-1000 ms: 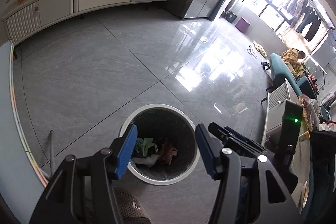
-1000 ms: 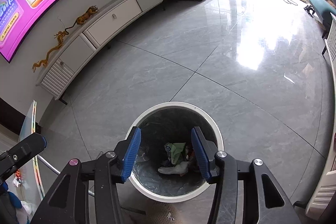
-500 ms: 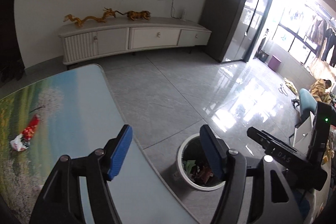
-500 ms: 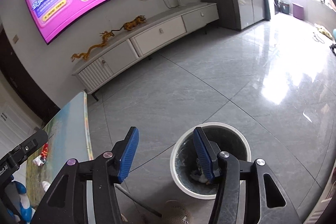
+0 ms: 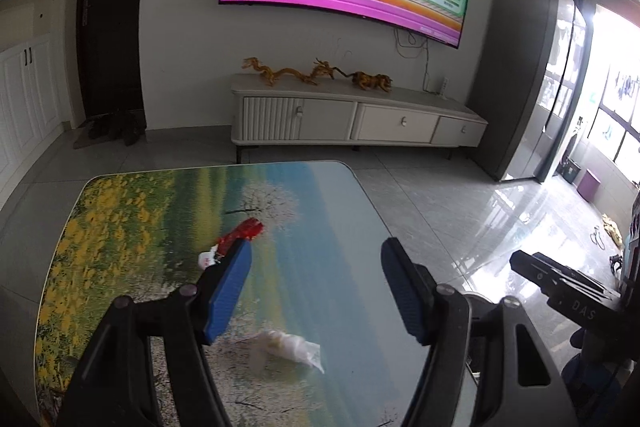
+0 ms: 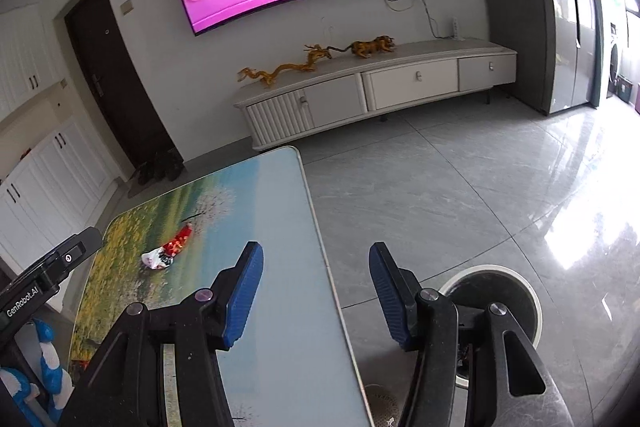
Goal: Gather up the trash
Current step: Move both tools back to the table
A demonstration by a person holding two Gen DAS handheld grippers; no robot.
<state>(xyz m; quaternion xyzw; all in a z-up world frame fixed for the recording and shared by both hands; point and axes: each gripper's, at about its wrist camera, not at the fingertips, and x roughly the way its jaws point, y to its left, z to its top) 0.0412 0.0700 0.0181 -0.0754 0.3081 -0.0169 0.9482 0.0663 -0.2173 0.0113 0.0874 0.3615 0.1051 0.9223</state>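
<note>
1. Trash lies on the table: a red wrapper at centre left of the left view, and a clear wrapper low in the middle.
2. Left gripper hangs over the table, jaws apart, nothing between the blue pads.
3. Right gripper straddles the table edge, jaws apart and empty.
4. Bin sits on the floor at lower right of the right view, partly behind the gripper.
</note>
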